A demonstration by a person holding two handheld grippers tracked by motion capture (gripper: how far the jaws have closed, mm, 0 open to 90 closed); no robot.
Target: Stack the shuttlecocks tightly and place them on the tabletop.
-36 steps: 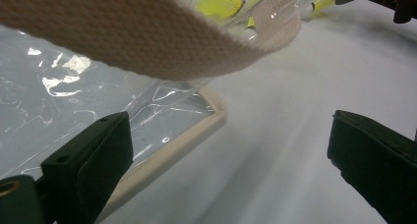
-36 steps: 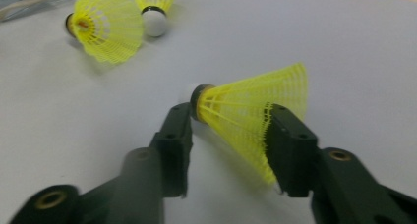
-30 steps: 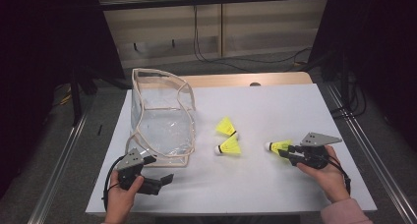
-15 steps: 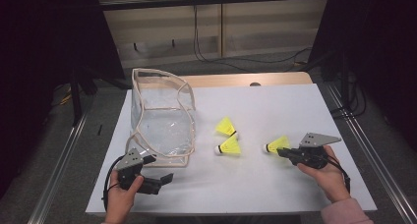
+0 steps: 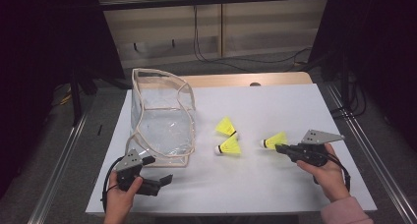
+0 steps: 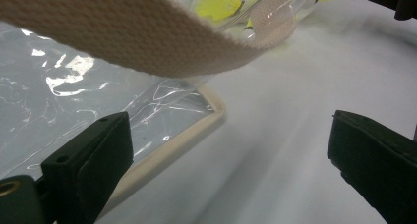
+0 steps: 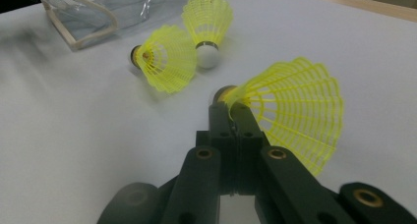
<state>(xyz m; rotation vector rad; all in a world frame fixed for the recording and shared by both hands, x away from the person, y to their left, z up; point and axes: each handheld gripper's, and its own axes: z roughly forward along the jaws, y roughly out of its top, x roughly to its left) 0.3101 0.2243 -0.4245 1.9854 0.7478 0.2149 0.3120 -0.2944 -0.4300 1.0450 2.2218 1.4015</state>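
White worktop (image 5: 295, 101) carries everything in play. Largest item on it: a clear plastic bag (image 5: 162, 121) with beige webbing trim, standing open at the left half of the worktop, its strap (image 6: 147, 42) arching across the top of the left gripper view.

Left claw (image 5: 164, 180) sits at the near left corner of the worktop, just in front of the bag's near bottom edge, held in the person's left hand (image 5: 120, 197). Its jaws stand wide apart with nothing between them (bare worktop and the bag's trimmed corner show through the gap in the left gripper view).

Right claw (image 5: 281, 147) is at the right side of the worktop, held in the person's right hand (image 5: 327, 177), pointing left toward the bag. Its jaws have just been closing and are now pinched together on the skirt rim of a yellow shuttlecock (image 7: 290, 111), near the cork end. That held shuttlecock (image 5: 273, 140) lies low at the worktop, cork end pointing left; whether it touches the surface I cannot tell.

Two more yellow shuttlecocks lie loose between the bag and the right claw: one (image 5: 230, 146) on its side with its cork toward the bag, the other (image 5: 226, 127) just behind it, the two close together, perhaps touching.
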